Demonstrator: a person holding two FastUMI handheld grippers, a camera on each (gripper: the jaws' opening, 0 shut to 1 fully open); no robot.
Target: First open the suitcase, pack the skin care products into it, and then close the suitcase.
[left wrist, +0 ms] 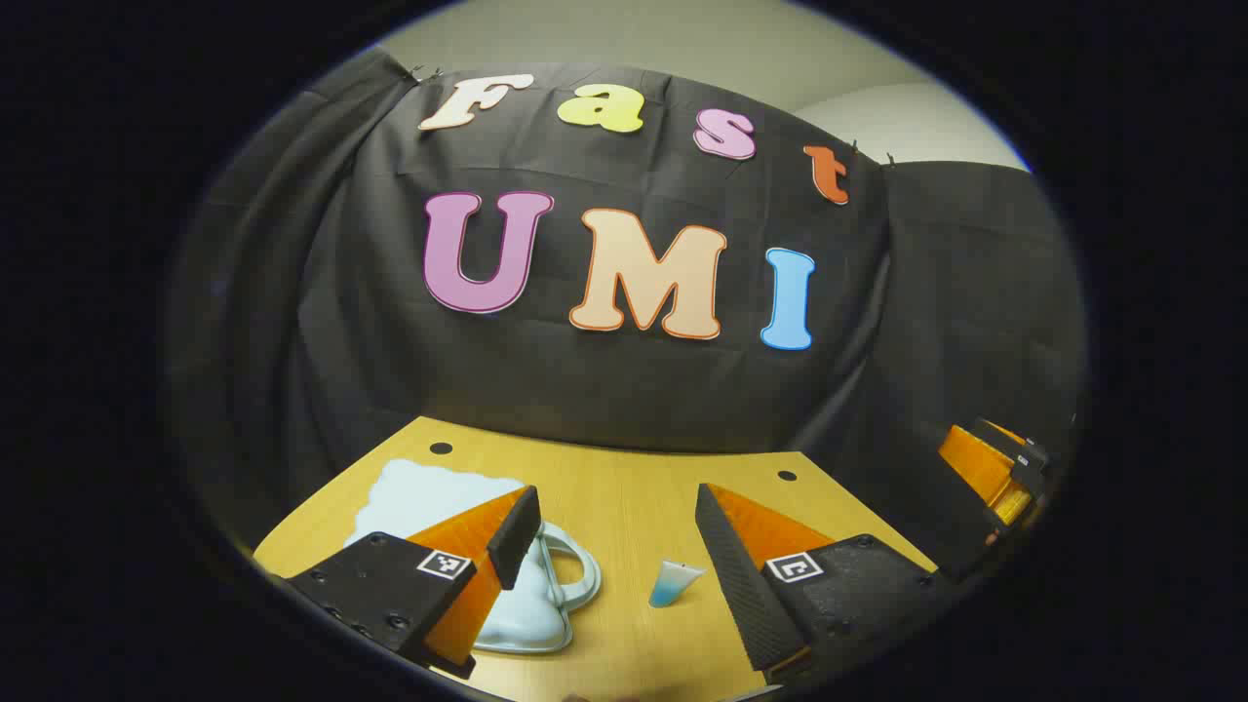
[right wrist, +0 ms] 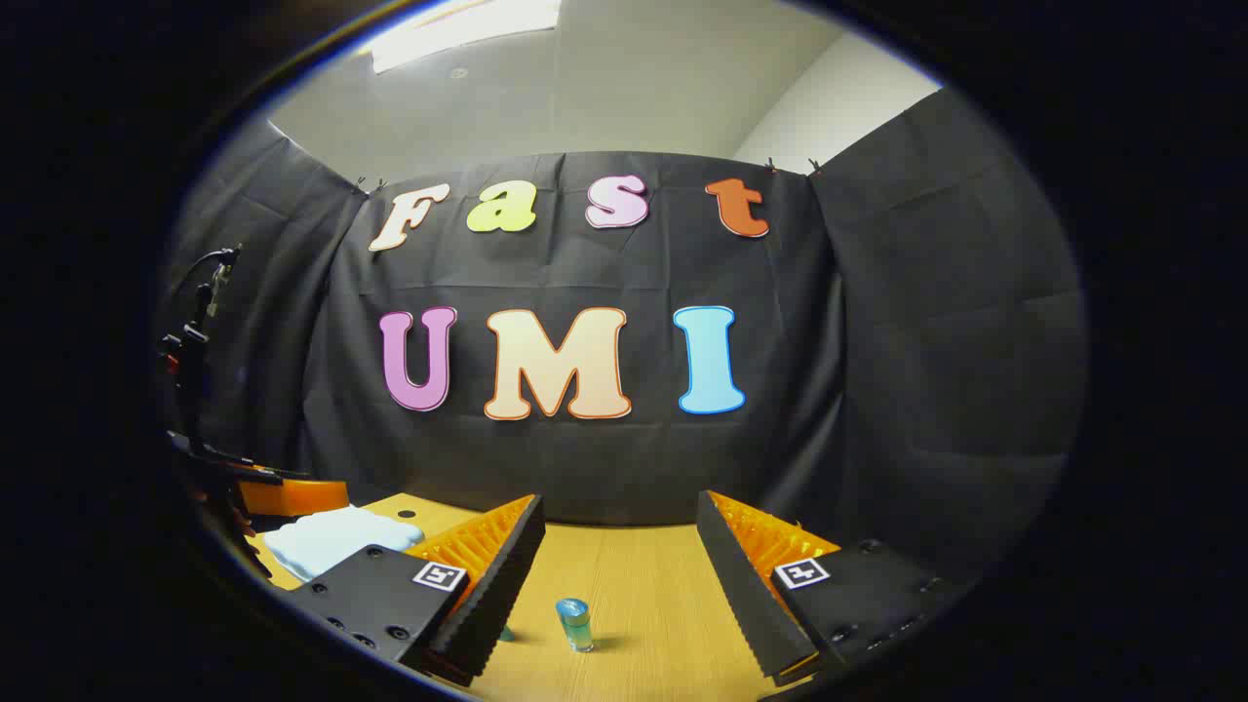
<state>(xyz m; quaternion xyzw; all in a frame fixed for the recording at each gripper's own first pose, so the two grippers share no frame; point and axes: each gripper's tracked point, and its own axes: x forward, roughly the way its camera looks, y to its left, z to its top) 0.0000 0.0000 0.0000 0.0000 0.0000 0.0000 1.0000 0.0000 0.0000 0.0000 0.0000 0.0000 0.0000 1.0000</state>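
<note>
Fingers of the left gripper (left wrist: pixel 616 546) stand wide apart, empty, above the table (left wrist: pixel 634 487); the pale blue suitcase (left wrist: pixel 439 502) lies beneath its left finger. The right gripper (right wrist: pixel 621 565) gapes empty over a small blue bottle (right wrist: pixel 574 624).

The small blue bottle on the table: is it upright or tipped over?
Upright. In the right gripper view the blue bottle stands on its base on the wooden table, cap upward, shadow beside it.

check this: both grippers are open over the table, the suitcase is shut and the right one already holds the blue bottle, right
Not quite. In the right gripper view the right gripper is open and holds nothing: the blue bottle stands on the table apart from its fingers. The left gripper is open and the suitcase is shut.
</note>
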